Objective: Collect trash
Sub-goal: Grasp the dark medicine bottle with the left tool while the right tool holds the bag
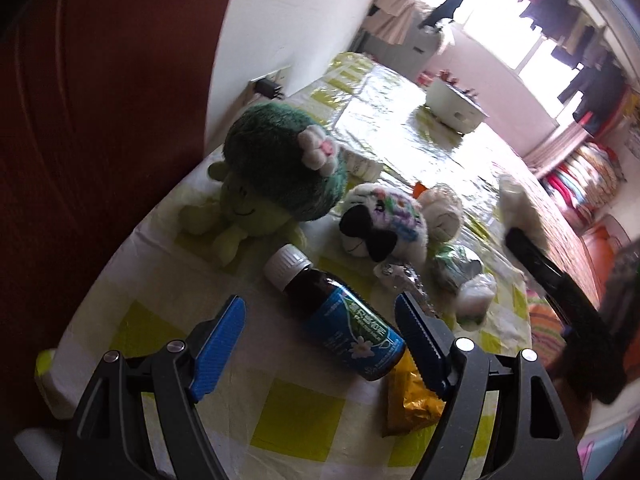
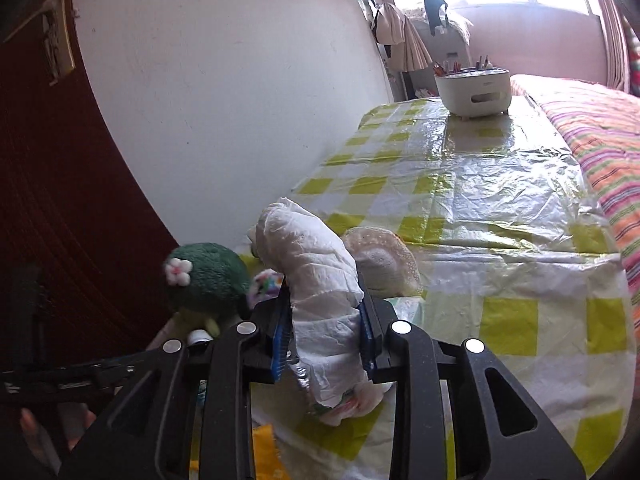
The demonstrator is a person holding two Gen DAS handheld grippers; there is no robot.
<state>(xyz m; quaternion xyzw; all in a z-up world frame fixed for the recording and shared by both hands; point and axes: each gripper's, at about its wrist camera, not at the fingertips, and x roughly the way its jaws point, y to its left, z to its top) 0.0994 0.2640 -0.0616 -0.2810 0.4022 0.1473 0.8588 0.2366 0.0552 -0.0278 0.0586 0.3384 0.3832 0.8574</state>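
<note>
My right gripper [image 2: 326, 334] is shut on a crumpled white tissue [image 2: 316, 276] and holds it above the checked tablecloth; that gripper and tissue also show at the right of the left wrist view [image 1: 520, 208]. My left gripper [image 1: 320, 332] is open, its blue pads either side of a dark medicine bottle [image 1: 340, 316] with a white cap lying on the table. A gold snack wrapper [image 1: 410, 400] lies under the right finger. Crumpled foil and plastic scraps [image 1: 460, 276] lie just beyond.
A green plush doll [image 1: 272, 184] and a white plush [image 1: 380, 220] sit behind the bottle. A white organiser box [image 2: 474, 90] stands at the table's far end. A wall runs along the left, a striped bed [image 2: 600, 140] along the right.
</note>
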